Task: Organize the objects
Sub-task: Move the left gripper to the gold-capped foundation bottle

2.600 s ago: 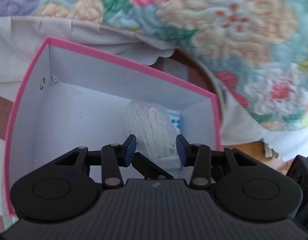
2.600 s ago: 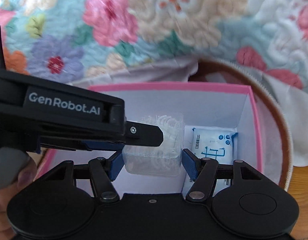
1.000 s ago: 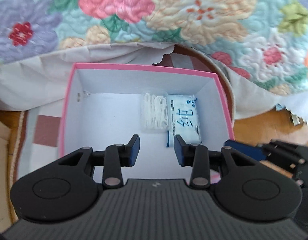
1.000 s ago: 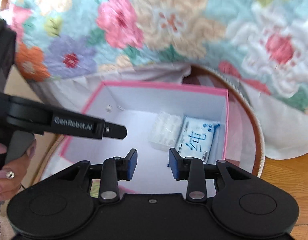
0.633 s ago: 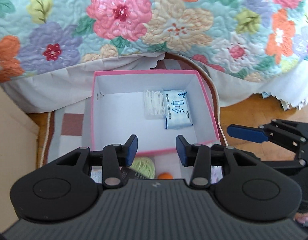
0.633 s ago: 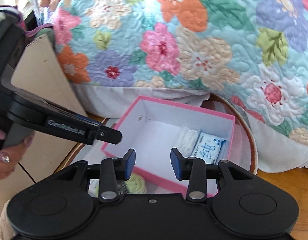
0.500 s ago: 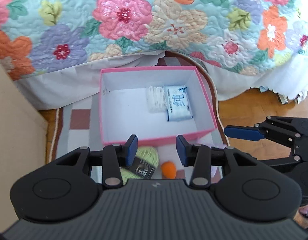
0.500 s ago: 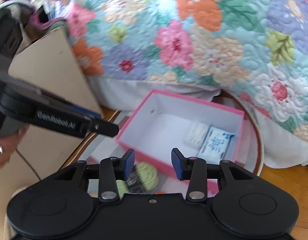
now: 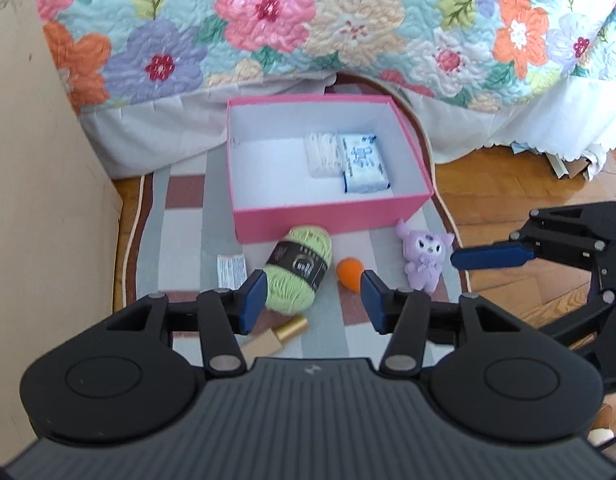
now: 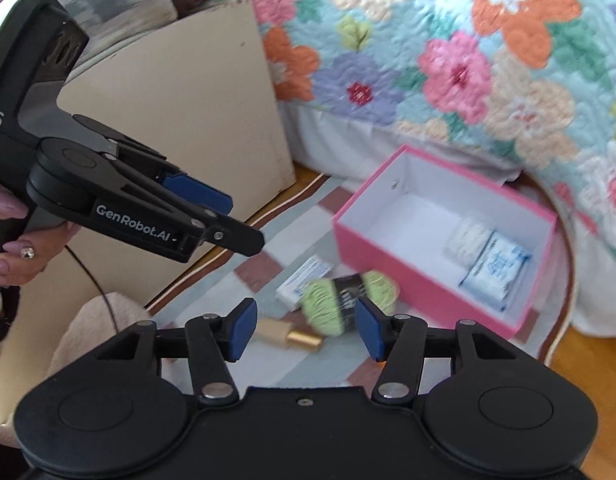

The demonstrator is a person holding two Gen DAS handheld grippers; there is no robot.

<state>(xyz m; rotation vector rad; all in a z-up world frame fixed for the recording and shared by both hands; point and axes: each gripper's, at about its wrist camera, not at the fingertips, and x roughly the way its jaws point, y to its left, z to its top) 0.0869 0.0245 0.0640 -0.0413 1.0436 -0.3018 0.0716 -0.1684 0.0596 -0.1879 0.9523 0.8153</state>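
A pink box [image 9: 332,220] with a white inside stands on a striped rug; it holds a clear case of white floss picks [image 9: 323,155] and a blue-white tissue pack [image 9: 363,163]. In front of it lie a green yarn ball [image 9: 298,270], an orange ball [image 9: 349,273], a purple plush toy [image 9: 424,258], a white packet [image 9: 231,270] and a gold-capped tube [image 9: 274,338]. My left gripper [image 9: 313,306] is open and empty, high above the yarn. My right gripper [image 10: 304,328] is open and empty above the yarn [image 10: 348,296] and tube [image 10: 290,336]; the box [image 10: 440,280] is to its right.
A floral quilt [image 9: 308,28] hangs over the bed behind the box. A beige panel [image 9: 36,200] stands at the left. The striped rug [image 9: 180,248] lies on a wooden floor [image 9: 508,196]. The right gripper shows at the right of the left wrist view [image 9: 492,258].
Both grippers have pulled back and up from the box, leaving the floss case inside beside the tissue pack. The objects in front of the box have come into view. The right view has swung left.
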